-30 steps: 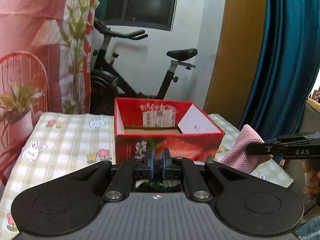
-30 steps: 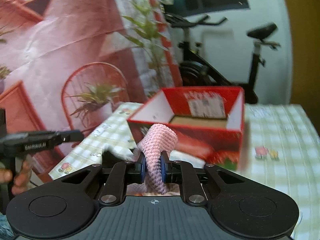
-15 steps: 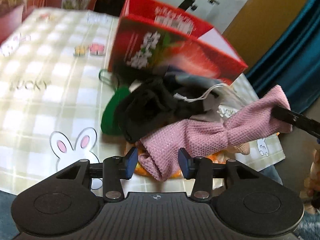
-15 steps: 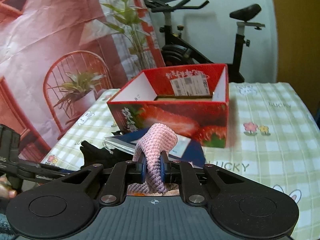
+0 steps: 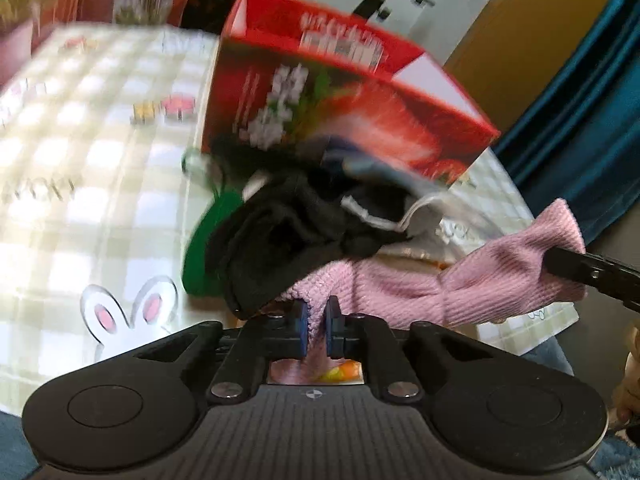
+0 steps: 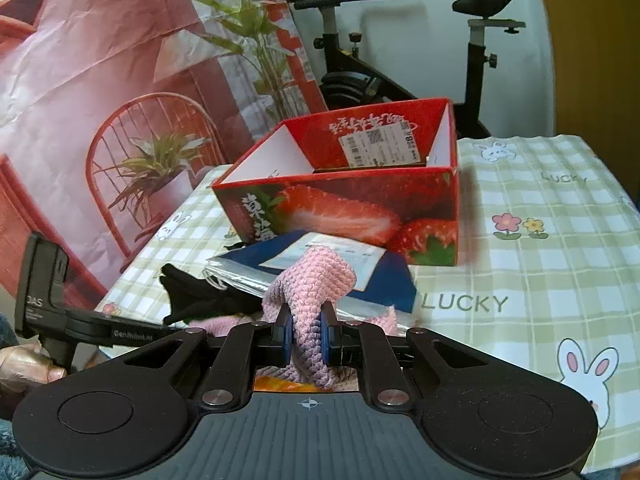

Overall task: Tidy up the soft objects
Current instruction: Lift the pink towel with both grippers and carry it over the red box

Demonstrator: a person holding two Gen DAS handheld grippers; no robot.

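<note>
From the left wrist: left gripper, apart half a second ago, is now clamped on one end of the pink knit cloth beside the black garments. From the right wrist: right gripper remains clamped on the other end, before the strawberry box; cloth is held at both ends, probably for folding.

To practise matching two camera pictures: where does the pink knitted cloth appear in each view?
Left wrist view: pink cloth stretches from lower centre to the right edge, pinched by the left gripper.
Right wrist view: cloth bottom centre, clamped in the right gripper.
Shared landmark: red strawberry box.
</note>
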